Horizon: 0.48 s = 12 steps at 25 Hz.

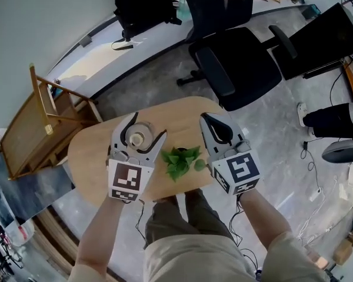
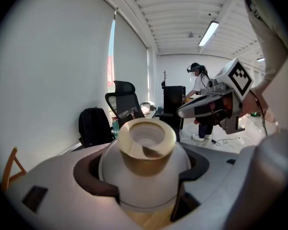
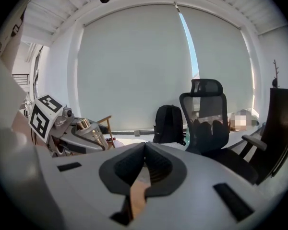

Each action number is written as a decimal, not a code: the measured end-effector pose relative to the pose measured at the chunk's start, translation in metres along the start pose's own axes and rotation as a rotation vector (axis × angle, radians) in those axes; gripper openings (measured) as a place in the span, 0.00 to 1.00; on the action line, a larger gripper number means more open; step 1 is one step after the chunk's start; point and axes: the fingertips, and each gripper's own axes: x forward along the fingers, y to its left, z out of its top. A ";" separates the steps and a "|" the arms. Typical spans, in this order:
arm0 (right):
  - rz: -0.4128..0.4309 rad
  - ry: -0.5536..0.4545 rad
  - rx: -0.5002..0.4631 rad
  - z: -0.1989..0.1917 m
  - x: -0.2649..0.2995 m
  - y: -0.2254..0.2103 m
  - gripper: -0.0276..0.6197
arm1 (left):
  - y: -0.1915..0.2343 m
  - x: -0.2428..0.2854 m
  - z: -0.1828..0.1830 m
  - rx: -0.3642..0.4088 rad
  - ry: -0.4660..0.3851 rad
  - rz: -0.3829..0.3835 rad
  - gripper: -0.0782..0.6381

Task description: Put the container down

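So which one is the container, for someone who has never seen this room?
Find the small wooden table in front of the person. Over its left part, the left gripper is shut on the container, a rounded white jar with a tan ring on top. Its neighbour to the right is a green leafy sprig, so the container is the pale, round one.

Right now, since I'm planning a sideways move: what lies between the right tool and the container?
A leafy green plant on the wooden table, shown in the head view.
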 end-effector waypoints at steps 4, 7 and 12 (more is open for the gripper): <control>0.012 0.031 0.040 -0.036 0.028 -0.007 0.04 | 0.003 0.035 -0.035 -0.010 0.018 -0.039 0.58; 0.014 0.066 0.069 -0.068 0.046 -0.010 0.04 | -0.002 0.058 -0.062 -0.014 0.015 -0.081 0.58; 0.021 0.120 0.110 -0.118 0.072 -0.010 0.04 | -0.008 0.092 -0.112 0.000 0.049 -0.128 0.58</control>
